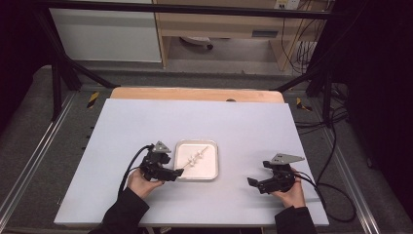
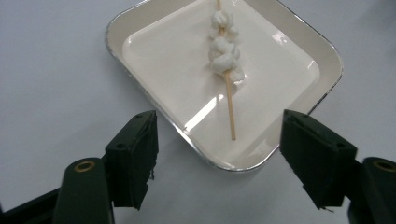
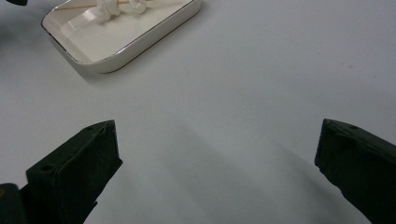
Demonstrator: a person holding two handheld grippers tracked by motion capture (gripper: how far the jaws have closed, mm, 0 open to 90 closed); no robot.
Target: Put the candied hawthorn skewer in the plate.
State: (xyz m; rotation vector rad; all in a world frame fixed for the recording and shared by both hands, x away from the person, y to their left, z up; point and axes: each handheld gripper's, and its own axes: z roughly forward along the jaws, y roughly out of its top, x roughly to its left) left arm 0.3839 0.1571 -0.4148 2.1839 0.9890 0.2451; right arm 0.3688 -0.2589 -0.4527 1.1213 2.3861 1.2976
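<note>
White table (image 1: pixel 146 126) bears a tray (image 1: pixel 212 170); both tools, left (image 1: pixel 176 172) and right (image 1: pixel 253 182), gape empty.

Glossy white tray (image 2: pixel 299 56), wooden skewer (image 2: pixel 229 107), matt table (image 2: pixel 51 84).

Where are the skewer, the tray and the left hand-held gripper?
skewer (image 2: pixel 229 100), left gripper view, bare wooden stick.
tray (image 2: pixel 328 51), left gripper view, right rim.
left hand-held gripper (image 1: pixel 178 172), high view, between its fingertips.

The skewer (image 2: pixel 227 70) runs off the top edge, and the tray (image 3: pixel 140 46) is cropped there too
</note>
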